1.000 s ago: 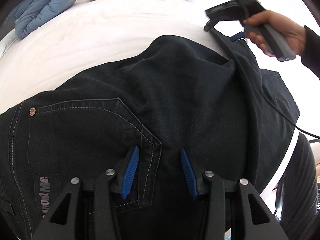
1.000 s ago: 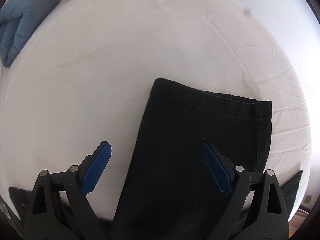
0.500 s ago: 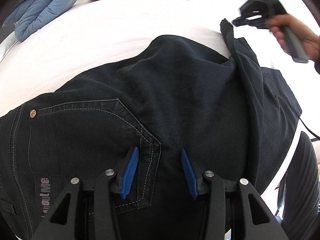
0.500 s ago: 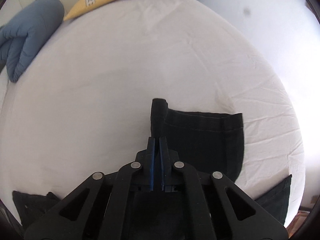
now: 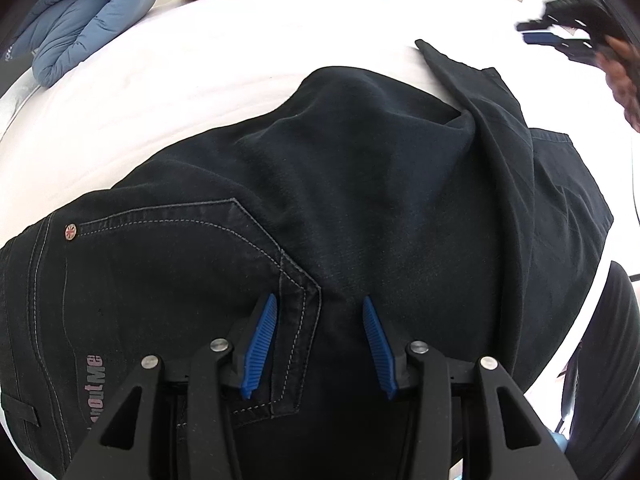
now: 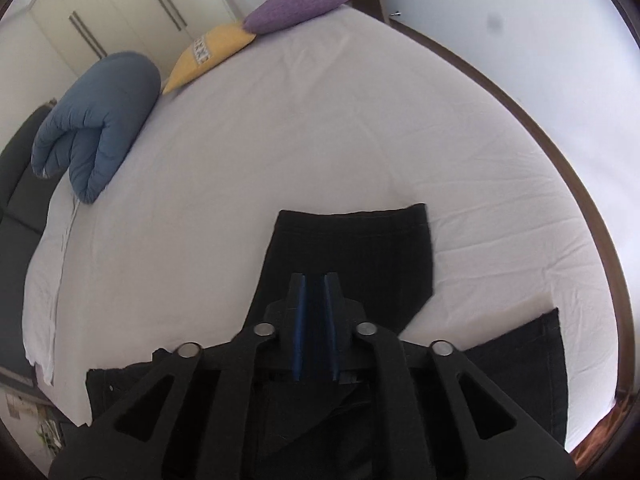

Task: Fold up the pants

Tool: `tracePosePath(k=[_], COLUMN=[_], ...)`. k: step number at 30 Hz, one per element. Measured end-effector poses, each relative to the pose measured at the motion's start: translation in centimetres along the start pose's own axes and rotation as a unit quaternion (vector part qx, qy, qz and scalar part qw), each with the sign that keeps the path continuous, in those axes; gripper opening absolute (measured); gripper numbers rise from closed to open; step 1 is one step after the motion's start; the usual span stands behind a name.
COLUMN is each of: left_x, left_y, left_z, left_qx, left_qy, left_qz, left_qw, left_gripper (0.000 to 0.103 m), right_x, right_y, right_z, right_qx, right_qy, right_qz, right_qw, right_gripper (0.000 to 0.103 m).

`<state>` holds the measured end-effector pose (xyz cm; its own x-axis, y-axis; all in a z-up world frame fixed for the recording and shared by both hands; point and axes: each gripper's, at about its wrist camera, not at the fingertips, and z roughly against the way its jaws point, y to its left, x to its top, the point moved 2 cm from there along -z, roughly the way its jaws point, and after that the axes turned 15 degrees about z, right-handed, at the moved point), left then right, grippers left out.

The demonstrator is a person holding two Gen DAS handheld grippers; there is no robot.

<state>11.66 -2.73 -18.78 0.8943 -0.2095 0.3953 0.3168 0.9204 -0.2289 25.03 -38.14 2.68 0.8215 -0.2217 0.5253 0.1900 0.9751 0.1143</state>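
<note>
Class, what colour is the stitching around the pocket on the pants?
Light grey stitching on black pants, clearest in the left wrist view.

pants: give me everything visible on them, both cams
The pants are black denim with light topstitching, a back pocket, a rivet and a printed logo. They lie on the white bed, waist end under the open left gripper. One leg cuff lies flat beyond the right gripper, whose fingers are nearly together.

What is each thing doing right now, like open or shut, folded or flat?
left gripper: open, over the back pocket corner.
right gripper: nearly shut, holding nothing.
pants: spread on the bed, rumpled, one leg edge folded over.
blue duvet: folded over on itself.
bed sheet: spread out, lightly wrinkled.
</note>
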Motion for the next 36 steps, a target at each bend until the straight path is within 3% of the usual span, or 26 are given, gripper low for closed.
tracePosePath(k=[2, 5, 7, 8, 9, 12, 15, 16, 17, 19, 20, 24, 29, 32, 36], left_x=[0.0, -0.2, -0.2, -0.2, -0.2, -0.2, -0.3, -0.4, -0.4, -0.4, -0.3, -0.3, -0.2, 0.0, 0.4], left_y=[0.2, 0.5, 0.6, 0.6, 0.6, 0.9, 1.0, 1.0, 1.0, 1.0, 1.0, 1.1, 0.8, 0.6, 0.6], left_z=[0.0, 0.1, 0.0, 0.0, 0.0, 0.1, 0.2, 0.2, 0.2, 0.3, 0.2, 0.2, 0.1, 0.0, -0.1], left_qx=[-0.004, -0.012, -0.013, -0.013, -0.013, -0.017, -0.019, -0.019, -0.018, -0.019, -0.019, -0.019, -0.013, -0.012, -0.013], left_qy=[-0.004, -0.009, -0.011, -0.012, -0.013, -0.014, -0.015, -0.015, -0.015, -0.017, -0.017, -0.016, -0.012, -0.008, 0.002], left_qz=[0.006, 0.011, 0.011, 0.009, 0.008, 0.011, 0.011, 0.010, 0.010, 0.010, 0.011, 0.015, 0.012, 0.011, 0.011], left_qw=[1.0000, 0.9998, 0.9998, 0.9998, 0.9998, 0.9997, 0.9997, 0.9997, 0.9997, 0.9996, 0.9996, 0.9996, 0.9998, 0.9998, 0.9998], left_gripper=[0.047, 0.047, 0.047, 0.047, 0.047, 0.047, 0.047, 0.047, 0.047, 0.047, 0.047, 0.047, 0.048, 0.048, 0.051], right_x=[1.5, 1.7, 1.8, 2.0, 2.2, 2.3, 2.8, 3.2, 3.6, 4.0, 4.0, 4.0, 2.3, -1.4, -9.7], right_y=[1.8, 5.3, 5.7, 5.9, 5.7, 4.7, 4.3, 4.3, 4.3, 4.0, 3.7, 1.2, -3.2, -7.6, -12.7], right_z=[-3.0, -6.5, -9.2, -10.6, -12.6, -16.0, -17.0, -16.9, -16.7, -16.4, -15.9, -11.9, -2.6, 3.4, 10.3], right_qx=[0.005, -0.031, -0.061, -0.071, -0.079, -0.107, -0.118, -0.119, -0.120, -0.115, -0.107, -0.078, -0.048, -0.034, -0.021], right_qy=[0.012, 0.034, 0.065, 0.084, 0.113, 0.156, 0.150, 0.144, 0.141, 0.141, 0.137, 0.085, -0.016, -0.070, -0.122], right_qz=[0.010, 0.030, 0.048, 0.052, 0.047, 0.026, 0.019, 0.020, 0.025, 0.028, 0.026, -0.006, -0.058, -0.105, -0.172], right_qw=[1.000, 0.998, 0.995, 0.993, 0.989, 0.982, 0.981, 0.982, 0.982, 0.983, 0.985, 0.993, 0.997, 0.991, 0.977], right_gripper=[0.088, 0.089, 0.083, 0.073, 0.070, 0.069, 0.068, 0.055, 0.029, 0.008, 0.002, 0.001, 0.001, 0.000, 0.001])
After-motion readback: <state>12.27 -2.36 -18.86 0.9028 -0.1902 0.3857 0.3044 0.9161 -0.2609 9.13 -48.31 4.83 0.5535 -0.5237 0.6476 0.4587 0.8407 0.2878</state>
